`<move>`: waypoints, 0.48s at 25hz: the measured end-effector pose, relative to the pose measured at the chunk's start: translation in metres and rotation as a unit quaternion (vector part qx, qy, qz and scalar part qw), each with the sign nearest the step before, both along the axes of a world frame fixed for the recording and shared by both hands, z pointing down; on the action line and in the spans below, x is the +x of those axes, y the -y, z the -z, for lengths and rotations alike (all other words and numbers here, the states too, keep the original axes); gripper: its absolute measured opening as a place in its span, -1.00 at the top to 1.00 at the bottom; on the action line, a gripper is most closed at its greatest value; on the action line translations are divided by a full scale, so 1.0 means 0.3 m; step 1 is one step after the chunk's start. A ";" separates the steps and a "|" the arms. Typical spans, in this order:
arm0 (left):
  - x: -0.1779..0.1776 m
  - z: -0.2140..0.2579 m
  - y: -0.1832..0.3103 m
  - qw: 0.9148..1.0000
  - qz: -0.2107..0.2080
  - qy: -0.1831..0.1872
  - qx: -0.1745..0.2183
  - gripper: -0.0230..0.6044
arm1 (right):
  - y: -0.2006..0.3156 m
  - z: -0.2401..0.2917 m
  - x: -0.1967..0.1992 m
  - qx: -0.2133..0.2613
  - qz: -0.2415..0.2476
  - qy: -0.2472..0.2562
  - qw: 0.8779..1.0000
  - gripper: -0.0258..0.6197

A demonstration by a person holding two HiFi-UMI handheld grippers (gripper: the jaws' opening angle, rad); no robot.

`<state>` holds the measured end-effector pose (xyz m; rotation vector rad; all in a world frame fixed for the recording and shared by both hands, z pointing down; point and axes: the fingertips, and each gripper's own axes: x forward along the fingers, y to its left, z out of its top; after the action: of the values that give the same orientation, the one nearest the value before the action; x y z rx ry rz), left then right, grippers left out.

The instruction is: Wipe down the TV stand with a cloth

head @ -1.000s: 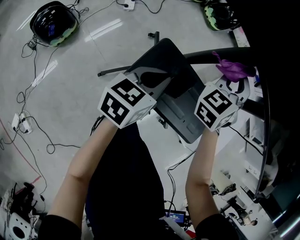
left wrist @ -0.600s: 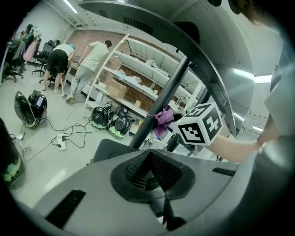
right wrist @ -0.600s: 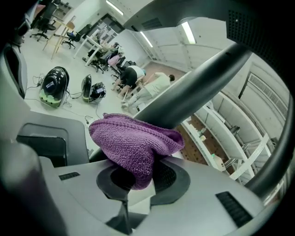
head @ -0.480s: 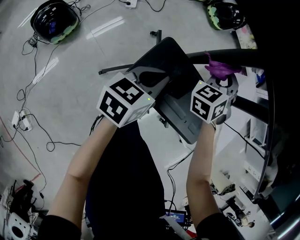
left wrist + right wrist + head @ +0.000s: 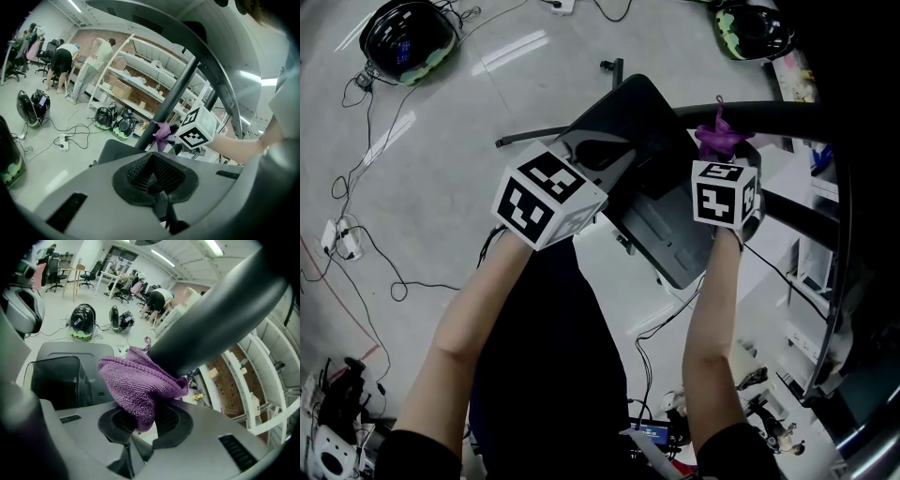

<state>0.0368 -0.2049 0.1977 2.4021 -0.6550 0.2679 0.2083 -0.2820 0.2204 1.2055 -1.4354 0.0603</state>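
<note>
Pinches cloth (image 5: 136, 385) in right gripper (image 5: 140, 425), pressing it against stand's dark pole (image 5: 211, 319); holds left gripper (image 5: 154, 180) pressed together, empty.

Purple cloth (image 5: 136, 390), fine ribbed weave. Black stand pole (image 5: 211, 319); dark grey stand base (image 5: 623, 112). White marker cubes (image 5: 546, 202) with black square patterns. Pale grey floor (image 5: 422, 187), black cables (image 5: 384, 272).
</note>
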 end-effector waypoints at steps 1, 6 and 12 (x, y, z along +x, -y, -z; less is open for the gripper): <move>-0.001 0.001 0.000 1.000 0.000 -0.001 -0.001 0.91 | -0.003 -0.019 -0.003 -0.019 0.004 0.010 1.000 0.69; -0.013 -0.009 0.004 1.000 0.002 -0.001 -0.003 0.91 | -0.011 -0.100 -0.013 -0.083 0.017 0.045 0.995 0.70; -0.008 -0.022 -0.003 1.000 -0.001 -0.001 -0.009 0.91 | -0.020 -0.162 -0.005 -0.119 0.016 0.079 0.990 0.70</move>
<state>0.0344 -0.2041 0.2043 2.3848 -0.6469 0.2713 0.2067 -0.2760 0.2689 0.9988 -1.5358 0.3030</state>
